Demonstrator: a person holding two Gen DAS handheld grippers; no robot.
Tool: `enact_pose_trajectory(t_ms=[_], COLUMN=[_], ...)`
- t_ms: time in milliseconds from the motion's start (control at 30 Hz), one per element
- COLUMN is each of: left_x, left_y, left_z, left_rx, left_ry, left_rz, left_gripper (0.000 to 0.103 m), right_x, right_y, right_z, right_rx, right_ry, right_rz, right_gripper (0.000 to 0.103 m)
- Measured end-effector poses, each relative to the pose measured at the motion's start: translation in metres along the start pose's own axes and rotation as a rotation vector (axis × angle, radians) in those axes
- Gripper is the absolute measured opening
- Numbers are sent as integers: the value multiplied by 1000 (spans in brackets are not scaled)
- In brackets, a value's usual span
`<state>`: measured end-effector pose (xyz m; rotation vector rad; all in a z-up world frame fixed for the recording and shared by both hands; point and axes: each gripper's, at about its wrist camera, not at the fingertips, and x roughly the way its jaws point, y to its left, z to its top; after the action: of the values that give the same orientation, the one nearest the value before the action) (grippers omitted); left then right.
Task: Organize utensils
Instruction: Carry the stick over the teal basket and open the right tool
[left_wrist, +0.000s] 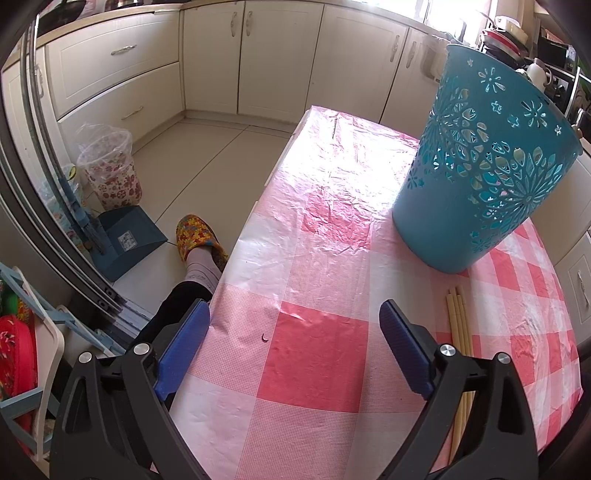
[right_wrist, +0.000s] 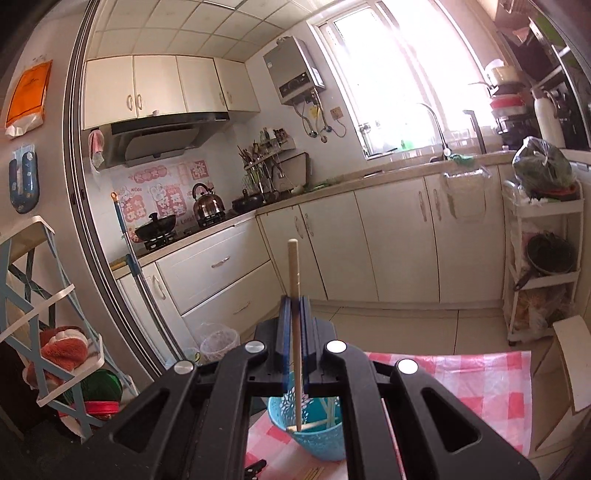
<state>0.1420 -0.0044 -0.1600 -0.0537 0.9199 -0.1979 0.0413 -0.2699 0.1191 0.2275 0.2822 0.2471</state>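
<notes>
Pinching one chopstick (right_wrist: 294, 280) upright above the teal basket (right_wrist: 317, 439), the right gripper (right_wrist: 294, 314) must next lower and release it — the left gripper (left_wrist: 291, 350), fingers spread and empty, hovers over the tabletop (left_wrist: 317, 229) beside the remaining chopsticks (left_wrist: 460, 332).

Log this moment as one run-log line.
left gripper: open, empty | right gripper: shut on chopstick, above blue basket | spare chopsticks: on table

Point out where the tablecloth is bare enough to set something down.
Free: the wide stretch of checked tablecloth from its floor-side edge to the blue basket, including between the left gripper jaws. Crowded: the strip below the basket, where the chopsticks lie.
</notes>
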Motion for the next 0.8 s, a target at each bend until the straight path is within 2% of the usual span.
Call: enact_pose_trajectory(t_ms=[100,300,433,533,633,733,800], left_x=[0,0,0,0,0,0,0], left_y=[0,0,0,0,0,0,0], left_z=[0,0,0,0,0,0,0], left_rx=[1,1,1,1,1,0,0], left_ry=[1,0,0,1,1,0,0], left_rz=[1,1,1,2,2,1,0], left_gripper=[89,89,89,89,89,89,89], right_x=[27,92,112,110,92,65,46], right_y=[0,-16,-26,-30,-26,-15,-7], right_z=[-12,-62,-86,-91,-88,-91,-105], right_rx=[-22,8,47,74,86,85,90], right_ry=[33,200,290,308,265,214,211], right_rz=[-27,-69,-86,-92,-106,-109,-123], right_gripper=[6,6,6,7,31,34,40])
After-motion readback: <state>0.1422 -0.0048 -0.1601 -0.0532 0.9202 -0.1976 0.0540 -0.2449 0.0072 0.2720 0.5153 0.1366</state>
